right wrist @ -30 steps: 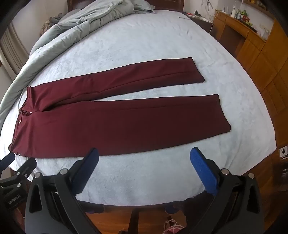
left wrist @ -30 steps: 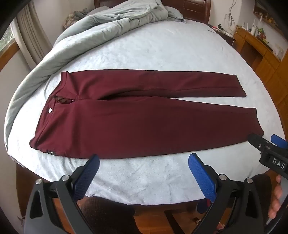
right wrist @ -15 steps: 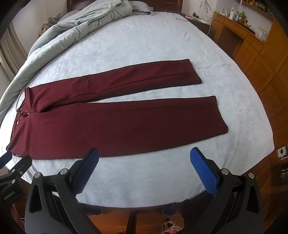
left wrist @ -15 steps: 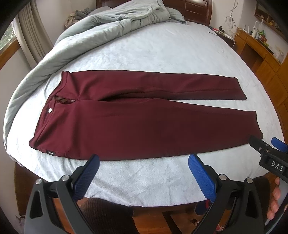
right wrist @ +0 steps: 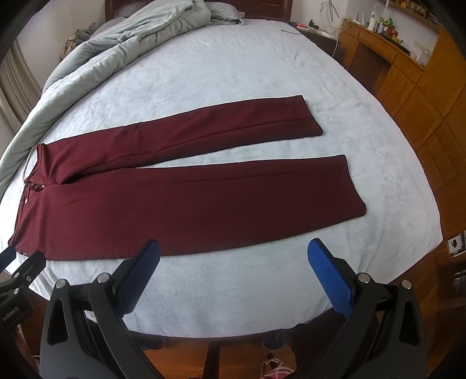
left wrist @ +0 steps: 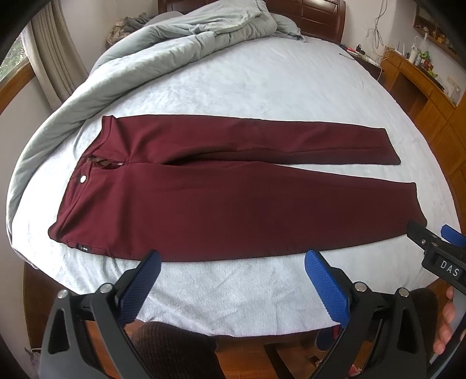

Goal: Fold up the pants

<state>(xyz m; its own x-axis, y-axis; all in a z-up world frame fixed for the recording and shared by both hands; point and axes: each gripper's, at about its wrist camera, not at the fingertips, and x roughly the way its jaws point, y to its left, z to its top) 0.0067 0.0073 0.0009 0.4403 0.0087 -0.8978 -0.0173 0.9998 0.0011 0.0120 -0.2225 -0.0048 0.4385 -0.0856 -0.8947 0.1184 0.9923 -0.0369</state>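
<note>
Dark red pants lie flat on the pale blue bed, waist to the left, both legs stretched to the right with a narrow gap between them. They also show in the right wrist view. My left gripper is open and empty, hovering above the bed's near edge just short of the near leg. My right gripper is open and empty, also just short of the near leg. The right gripper shows at the right edge of the left wrist view.
A grey duvet is bunched along the bed's far left side. A wooden headboard stands at the back. Wooden cabinets with small items line the right side. Wooden floor lies below the bed's near edge.
Both grippers have crept slightly forward and up; the pants sit a little lower and larger in both views. The pants have not moved.
</note>
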